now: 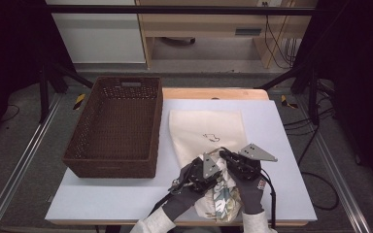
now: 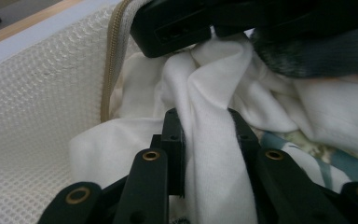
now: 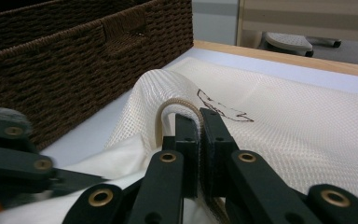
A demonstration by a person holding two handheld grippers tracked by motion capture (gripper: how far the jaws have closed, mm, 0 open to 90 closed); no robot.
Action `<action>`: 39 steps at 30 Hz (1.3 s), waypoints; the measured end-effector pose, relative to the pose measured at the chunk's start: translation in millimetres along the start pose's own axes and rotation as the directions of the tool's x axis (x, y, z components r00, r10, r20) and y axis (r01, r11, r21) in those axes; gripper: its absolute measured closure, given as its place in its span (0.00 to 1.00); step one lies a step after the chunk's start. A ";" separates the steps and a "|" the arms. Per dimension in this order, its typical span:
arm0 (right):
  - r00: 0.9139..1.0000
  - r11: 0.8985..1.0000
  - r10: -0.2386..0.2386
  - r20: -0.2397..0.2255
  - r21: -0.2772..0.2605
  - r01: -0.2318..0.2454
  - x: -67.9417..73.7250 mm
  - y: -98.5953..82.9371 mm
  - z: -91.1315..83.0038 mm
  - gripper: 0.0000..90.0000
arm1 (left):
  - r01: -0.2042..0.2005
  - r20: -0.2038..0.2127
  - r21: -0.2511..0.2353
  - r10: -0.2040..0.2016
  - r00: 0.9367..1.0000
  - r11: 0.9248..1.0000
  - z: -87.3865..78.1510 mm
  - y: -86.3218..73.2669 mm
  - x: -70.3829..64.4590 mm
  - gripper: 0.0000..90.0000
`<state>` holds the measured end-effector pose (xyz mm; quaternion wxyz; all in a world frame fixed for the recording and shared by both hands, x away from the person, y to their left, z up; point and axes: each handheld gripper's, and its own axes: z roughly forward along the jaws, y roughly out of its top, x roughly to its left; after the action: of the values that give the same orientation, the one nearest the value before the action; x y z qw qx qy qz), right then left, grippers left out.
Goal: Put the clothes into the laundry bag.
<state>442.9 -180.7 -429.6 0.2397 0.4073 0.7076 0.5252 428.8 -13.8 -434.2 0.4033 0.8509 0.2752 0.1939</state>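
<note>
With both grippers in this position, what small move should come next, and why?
Probably the left gripper should push the white garment deeper into the mesh bag. The right gripper pinches the bag's zipper edge and lifts the mouth open, while much of the garment lies outside the bag.

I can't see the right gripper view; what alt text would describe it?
The right gripper pinches the zippered edge of a cream mesh laundry bag between its black fingers, lifting the edge above a white garment. A brown wicker basket stands beside it on the table.
</note>
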 end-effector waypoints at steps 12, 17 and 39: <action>1.000 1.000 -0.011 0.003 0.024 0.011 -0.4 -1.4 -4.0 0.96 | 0.083 0.005 0.003 -0.084 0.996 0.997 6.2 -12.3 18.0 0.45; 1.000 1.000 -0.004 0.003 0.025 0.004 -2.9 -3.0 -5.0 0.96 | 0.076 0.013 -0.016 -0.076 0.997 0.997 -32.0 -19.9 23.4 0.27; 1.000 1.000 0.009 -0.006 0.016 -0.009 -0.7 -4.2 0.4 0.96 | 0.076 0.069 -0.085 -0.070 0.995 0.994 -21.2 -14.7 6.9 0.83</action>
<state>442.3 -181.6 -433.8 0.2320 0.4107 0.7108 0.5219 417.9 10.5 -432.5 0.4557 0.8278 0.2839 0.1626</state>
